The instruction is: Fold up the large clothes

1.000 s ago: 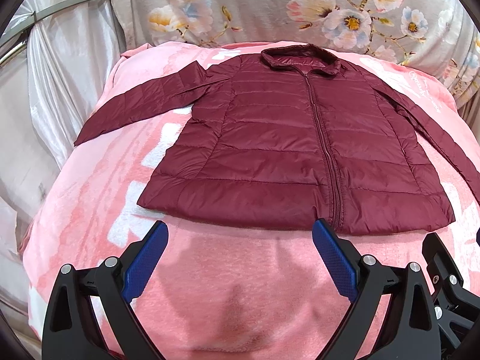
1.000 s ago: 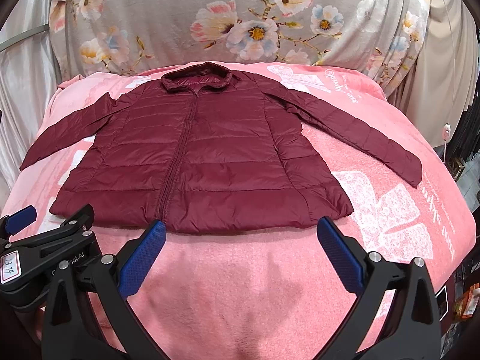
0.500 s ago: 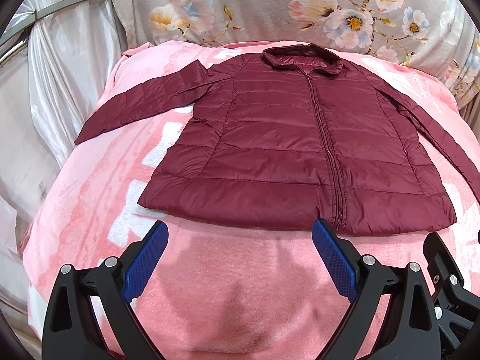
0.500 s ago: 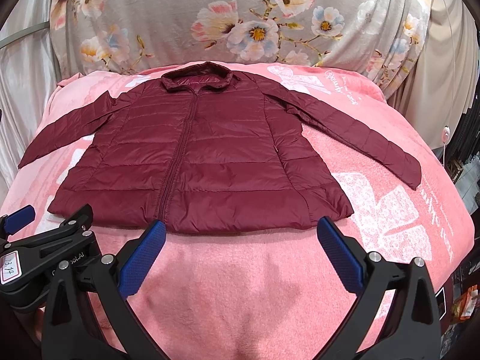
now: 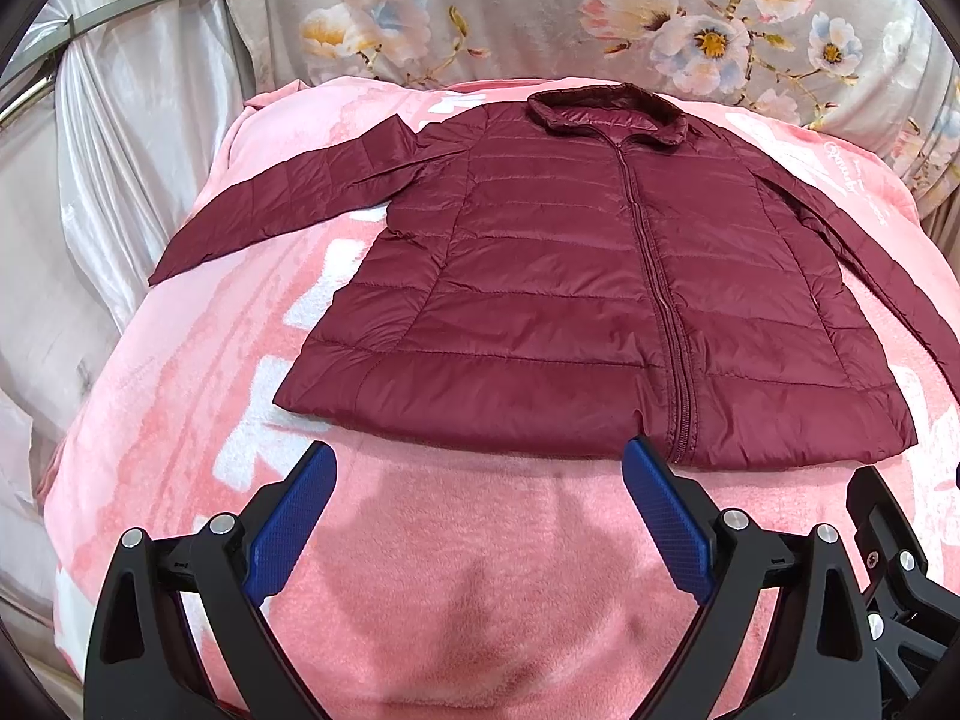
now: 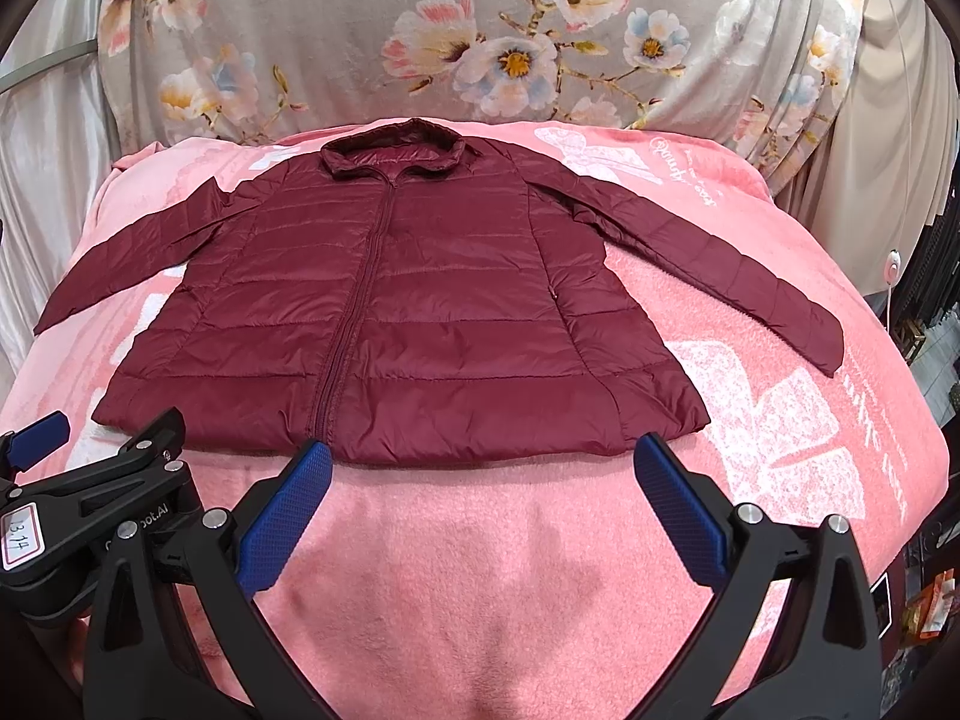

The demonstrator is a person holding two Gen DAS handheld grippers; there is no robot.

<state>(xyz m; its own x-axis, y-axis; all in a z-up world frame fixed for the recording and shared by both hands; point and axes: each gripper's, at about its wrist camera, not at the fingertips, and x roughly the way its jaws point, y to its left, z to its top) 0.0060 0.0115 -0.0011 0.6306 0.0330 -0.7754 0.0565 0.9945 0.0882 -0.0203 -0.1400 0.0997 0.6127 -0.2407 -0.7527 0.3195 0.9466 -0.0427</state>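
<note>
Jacket: maroon quilted puffer jacket (image 5: 570,300) lies flat, zipped, on pink fleece blanket (image 6: 480,570).
Handling: probably light, soft, slippery.
Hold: sleeve cuffs, hem corners.
Jaws: left gripper (image 5: 480,468), right gripper (image 6: 483,468) both apart, empty.

A maroon jacket (image 5: 576,312) lies on a pink-and-white blanket (image 5: 180,396) before grey floral fabric (image 6: 480,30).

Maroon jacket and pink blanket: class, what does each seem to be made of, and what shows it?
Maroon jacket: probably thin nylon or polyester shell over light padding; smooth, faintly shiny, stitched into puffy horizontal bands. Pink blanket: likely fleece or plush; matte, fuzzy nap that shows no sheen.
</note>
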